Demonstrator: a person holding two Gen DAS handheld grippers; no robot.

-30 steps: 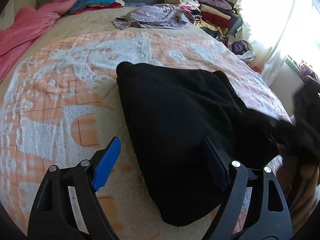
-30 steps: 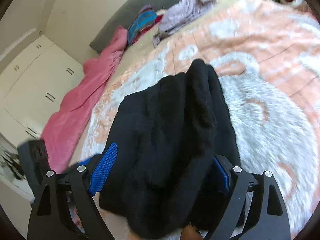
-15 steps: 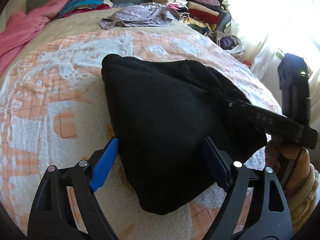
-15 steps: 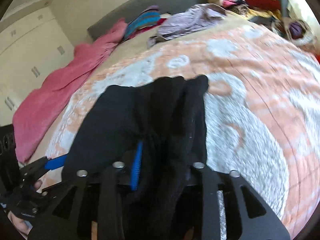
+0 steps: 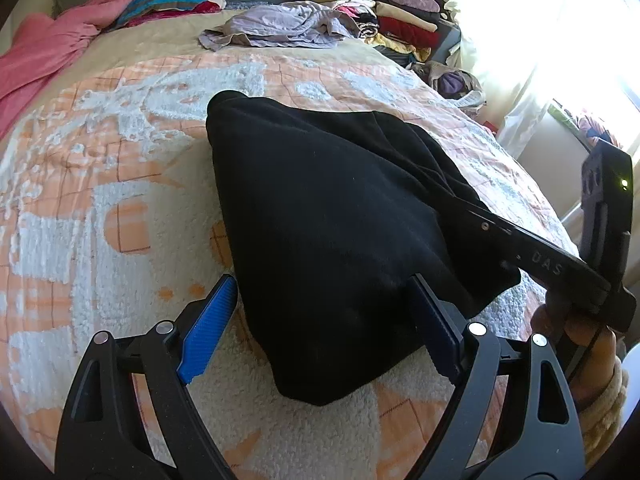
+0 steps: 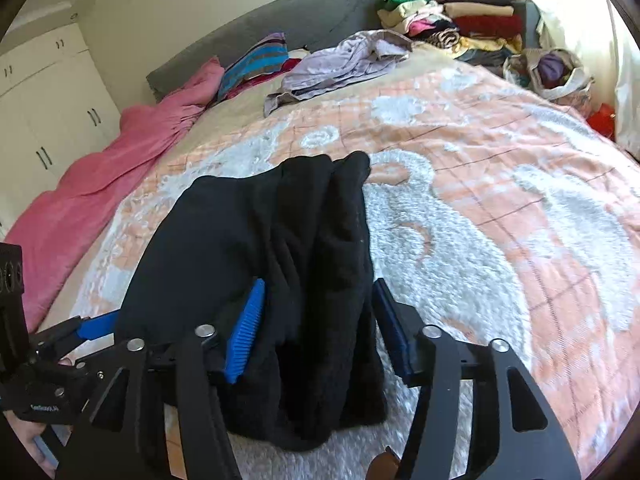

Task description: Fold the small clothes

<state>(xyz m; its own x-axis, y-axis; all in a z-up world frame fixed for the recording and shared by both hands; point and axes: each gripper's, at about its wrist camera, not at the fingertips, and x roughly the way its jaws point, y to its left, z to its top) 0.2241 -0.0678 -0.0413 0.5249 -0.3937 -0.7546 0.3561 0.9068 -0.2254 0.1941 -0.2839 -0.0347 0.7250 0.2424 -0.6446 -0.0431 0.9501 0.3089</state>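
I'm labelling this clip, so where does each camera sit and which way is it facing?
Left wrist: on the left gripper, looking down across the bed toward the window; right gripper and a hand show at right.
Right wrist: on the right gripper, facing the headboard; left gripper at left edge.
Shared: black garment between open jaws, lilac shirt.

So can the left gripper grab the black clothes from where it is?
Probably yes. The left gripper is open, its fingers straddling the near end of the black garment, which lies on the bedspread with nothing covering it.
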